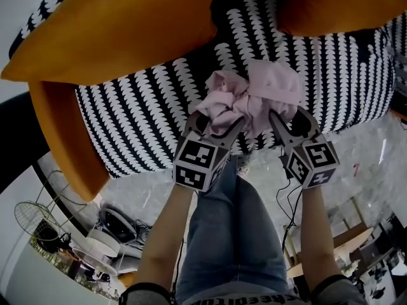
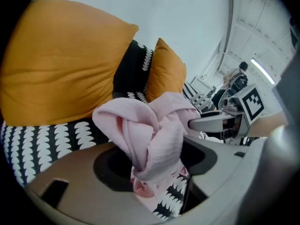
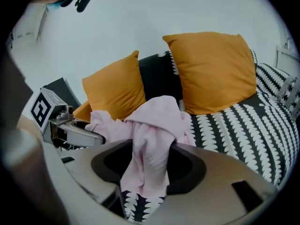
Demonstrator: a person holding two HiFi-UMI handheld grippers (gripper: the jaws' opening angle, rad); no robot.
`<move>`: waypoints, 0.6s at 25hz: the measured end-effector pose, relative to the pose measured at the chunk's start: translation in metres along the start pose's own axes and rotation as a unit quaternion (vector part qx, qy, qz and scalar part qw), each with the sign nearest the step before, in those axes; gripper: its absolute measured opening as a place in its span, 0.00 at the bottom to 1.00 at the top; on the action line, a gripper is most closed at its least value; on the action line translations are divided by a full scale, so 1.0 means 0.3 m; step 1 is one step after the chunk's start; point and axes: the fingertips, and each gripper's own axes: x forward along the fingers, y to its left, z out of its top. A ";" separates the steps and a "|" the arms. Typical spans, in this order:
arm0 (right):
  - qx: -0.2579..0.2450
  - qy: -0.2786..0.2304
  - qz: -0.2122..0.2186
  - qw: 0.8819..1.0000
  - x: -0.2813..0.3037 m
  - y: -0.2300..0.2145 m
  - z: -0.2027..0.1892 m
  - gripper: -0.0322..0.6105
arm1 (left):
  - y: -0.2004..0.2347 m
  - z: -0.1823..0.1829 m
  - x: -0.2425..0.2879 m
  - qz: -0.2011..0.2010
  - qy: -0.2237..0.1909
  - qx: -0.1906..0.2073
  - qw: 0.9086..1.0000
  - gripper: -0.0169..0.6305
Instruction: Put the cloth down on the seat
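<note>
The pink cloth [image 1: 254, 94] lies bunched in a heap on the black-and-white patterned seat [image 1: 146, 107], near its front edge. Both grippers point down at it side by side. In the head view my left gripper [image 1: 213, 124] has its fingers spread wide around the cloth's left fold. My right gripper [image 1: 294, 121] stands equally wide at the right fold. In the left gripper view the cloth [image 2: 150, 139] rises as a twisted bundle in the gap of the jaws. In the right gripper view the cloth [image 3: 152, 144] hangs loosely between the jaws. No pad visibly presses on it.
Two orange cushions [image 1: 114, 24] [image 1: 337, 5] lean against the seat's back. An orange armrest [image 1: 63, 138] runs down the left side. The person's legs in jeans [image 1: 235, 234] stand right before the seat. Cables and a round white side table [image 1: 51, 265] are on the floor.
</note>
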 end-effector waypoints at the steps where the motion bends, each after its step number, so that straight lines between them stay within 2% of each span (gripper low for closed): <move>1: 0.000 -0.002 0.000 1.000 -0.008 -0.001 0.000 0.42 | -0.004 0.002 -0.005 0.003 -0.003 0.000 1.000 0.50; 6: -0.004 -0.007 0.004 1.000 -0.048 0.007 0.002 0.42 | -0.025 0.011 -0.047 0.012 -0.015 -0.006 1.000 0.50; 12: -0.009 -0.027 0.004 1.000 -0.147 0.033 0.098 0.42 | -0.082 0.122 -0.140 0.010 -0.041 -0.003 0.999 0.50; 13: -0.008 -0.036 0.006 0.999 -0.162 0.037 0.108 0.39 | -0.091 0.137 -0.152 0.014 -0.047 0.001 0.999 0.50; 14: -0.007 -0.044 0.010 0.999 -0.176 0.041 0.117 0.38 | -0.098 0.149 -0.163 0.020 -0.054 0.005 0.998 0.49; 15: -0.008 -0.052 0.014 0.998 -0.188 0.046 0.125 0.36 | -0.105 0.161 -0.173 0.027 -0.062 0.010 0.998 0.43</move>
